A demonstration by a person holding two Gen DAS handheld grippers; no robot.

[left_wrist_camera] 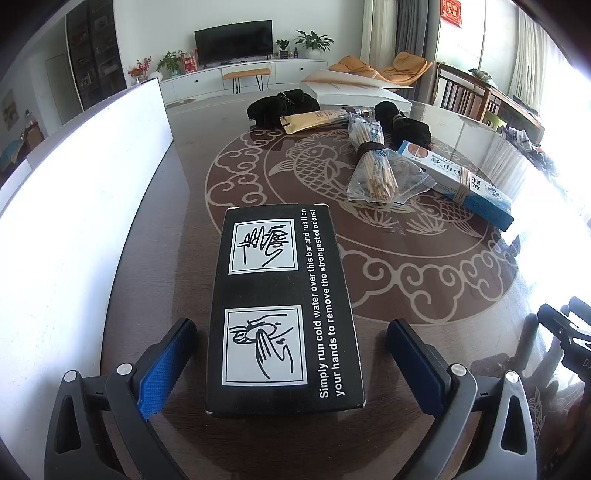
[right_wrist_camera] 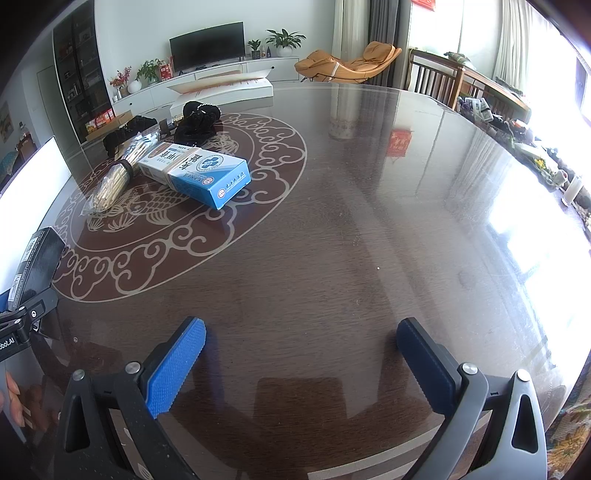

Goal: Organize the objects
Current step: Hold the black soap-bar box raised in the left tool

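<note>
Left hand-held gripper stands wide with the black box on the table between its untouching pads, so close squarely on the long sides, while the right hand-held gripper gapes empty.

2 boxes (1 black, 1 blue), 1 stick bundle, 2 dark cloth items

Bright daylight from right, blown-out glare on table, fisheye-warped edges

Television on white cabinet; potted plants beside; orange lounge chair near curtains.
</note>
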